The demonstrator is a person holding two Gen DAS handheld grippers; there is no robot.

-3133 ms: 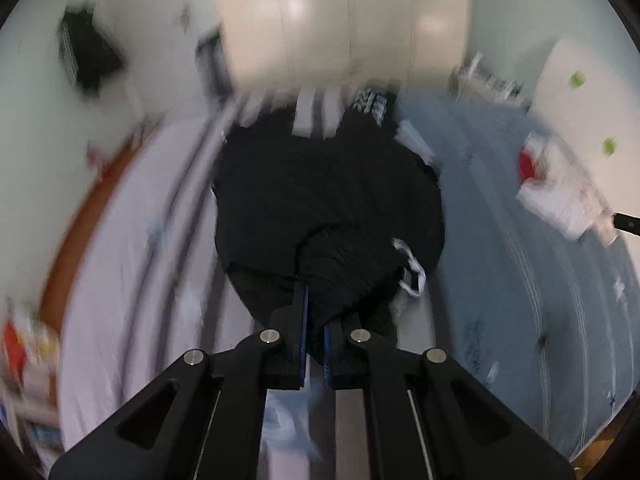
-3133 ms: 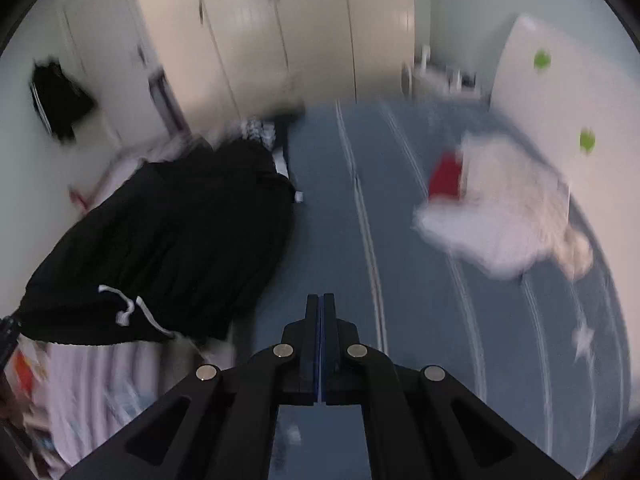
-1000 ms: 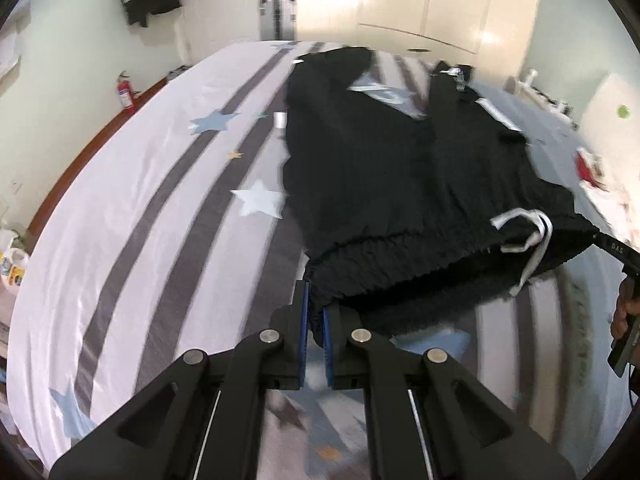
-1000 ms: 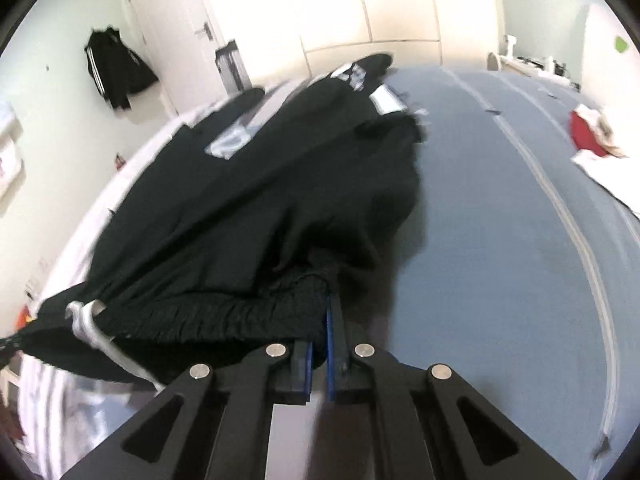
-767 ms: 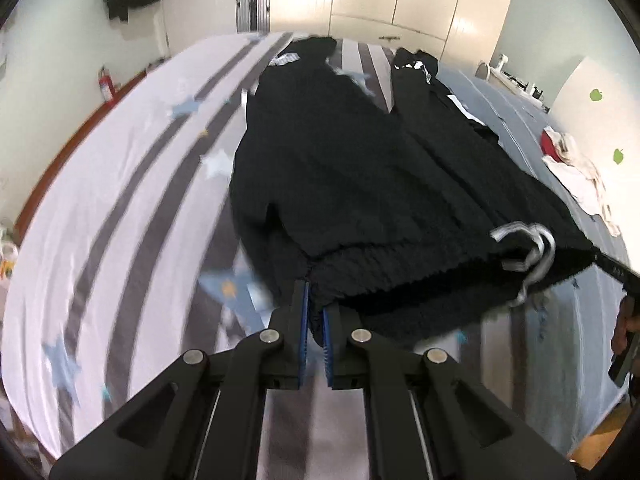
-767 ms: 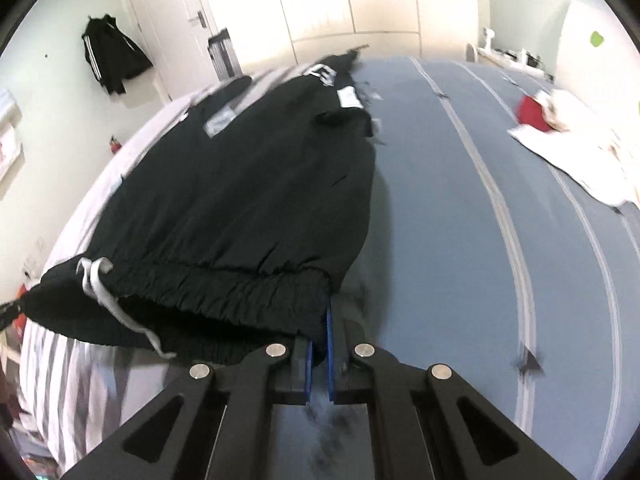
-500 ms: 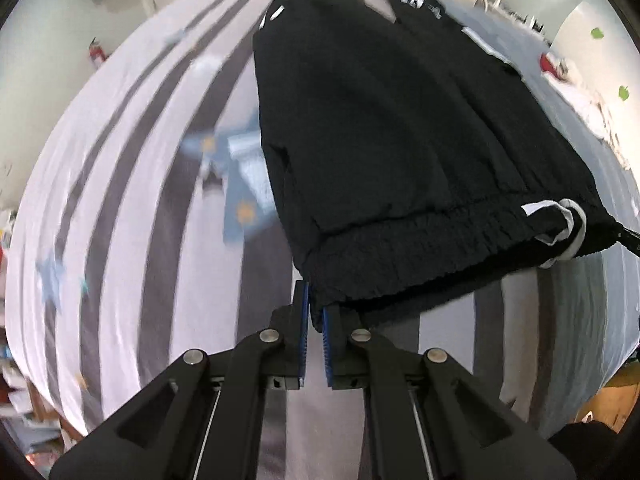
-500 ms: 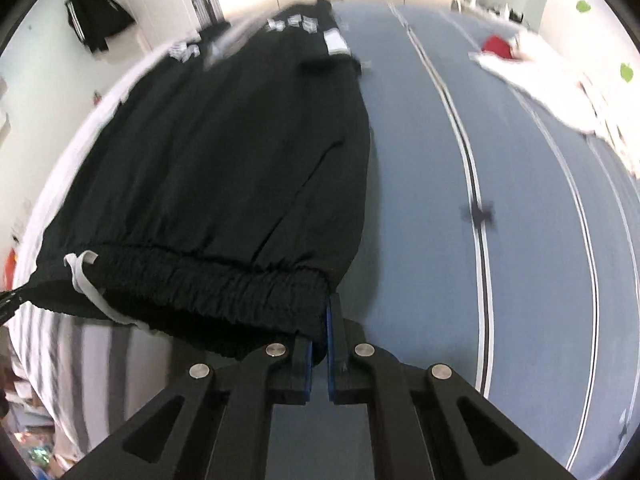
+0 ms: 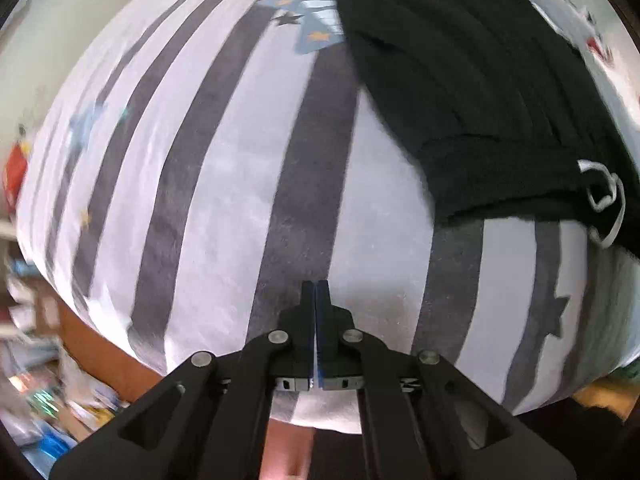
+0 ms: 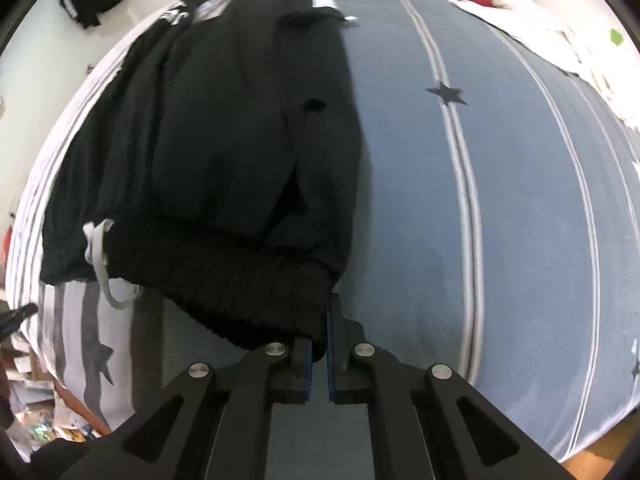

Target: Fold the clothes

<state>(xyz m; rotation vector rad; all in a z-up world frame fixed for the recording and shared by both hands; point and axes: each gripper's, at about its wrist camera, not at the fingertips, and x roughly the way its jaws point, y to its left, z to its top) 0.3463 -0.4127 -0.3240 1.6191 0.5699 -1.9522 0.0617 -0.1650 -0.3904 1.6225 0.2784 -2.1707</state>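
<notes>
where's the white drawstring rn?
On the black pants' waistband: left in the right wrist view, white drawstring hanging onto the striped sheet; far right in the left wrist view.

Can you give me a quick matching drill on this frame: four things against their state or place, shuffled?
Things:
1. left gripper
2. right gripper
3. black pants
4. white drawstring

States:
A. spread lengthwise on the bed
B. shut on nothing, over striped sheet
C. hangs from the waistband onto the sheet
D. shut on the waistband corner

Pairs: 1-B, 2-D, 3-A, 4-C
</notes>
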